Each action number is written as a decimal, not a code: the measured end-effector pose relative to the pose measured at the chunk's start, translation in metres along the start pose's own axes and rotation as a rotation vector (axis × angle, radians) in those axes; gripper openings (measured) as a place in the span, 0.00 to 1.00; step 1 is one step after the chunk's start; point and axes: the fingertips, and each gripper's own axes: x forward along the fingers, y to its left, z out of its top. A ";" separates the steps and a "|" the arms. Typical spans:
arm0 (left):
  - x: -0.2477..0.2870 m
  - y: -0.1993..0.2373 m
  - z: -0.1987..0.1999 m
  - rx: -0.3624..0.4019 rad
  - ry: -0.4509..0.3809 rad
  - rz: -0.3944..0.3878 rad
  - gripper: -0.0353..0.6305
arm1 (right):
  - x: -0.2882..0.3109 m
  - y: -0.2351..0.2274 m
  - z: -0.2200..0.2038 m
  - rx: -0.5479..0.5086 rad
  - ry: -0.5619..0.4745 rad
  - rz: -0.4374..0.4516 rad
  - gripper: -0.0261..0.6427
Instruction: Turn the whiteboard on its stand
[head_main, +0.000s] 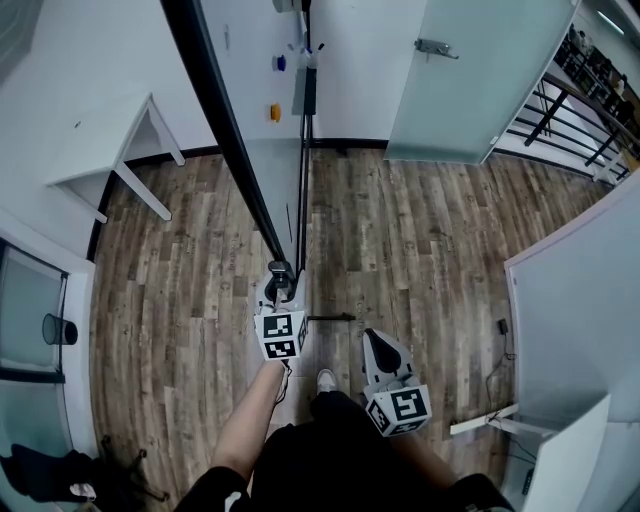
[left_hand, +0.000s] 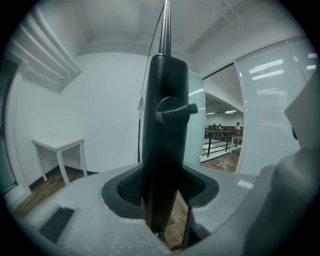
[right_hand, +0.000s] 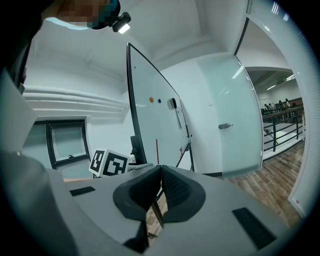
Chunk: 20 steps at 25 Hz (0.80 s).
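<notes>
The whiteboard (head_main: 258, 150) stands on its stand in front of me, seen from above, its black frame edge (head_main: 222, 120) running diagonally down to my left gripper (head_main: 280, 282). In the left gripper view, a black upright (left_hand: 164, 150) with a lock knob (left_hand: 172, 111) fills the gap of the left gripper (left_hand: 166, 197), and both pads lie against it. My right gripper (head_main: 380, 342) hangs lower right, apart from the board, shut and empty. The right gripper view shows that gripper (right_hand: 160, 189), the whiteboard (right_hand: 155, 125) with magnets and an eraser, and a stand leg (right_hand: 186, 150).
A white table (head_main: 105, 140) stands at the left wall. A frosted glass door (head_main: 470, 70) and a black railing (head_main: 570, 110) lie at the back right. A white panel (head_main: 580, 300) rises at the right. My shoe (head_main: 327, 380) is on the wood floor beside the stand's foot.
</notes>
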 end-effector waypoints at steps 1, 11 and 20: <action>-0.001 0.000 -0.002 0.005 0.002 0.000 0.34 | -0.003 0.001 -0.001 0.000 -0.001 -0.001 0.06; -0.028 0.000 -0.008 0.010 0.006 -0.005 0.34 | -0.028 0.015 -0.009 0.015 -0.010 -0.022 0.06; -0.052 -0.015 -0.017 0.018 0.013 -0.018 0.33 | -0.061 0.026 -0.018 0.008 -0.015 -0.043 0.06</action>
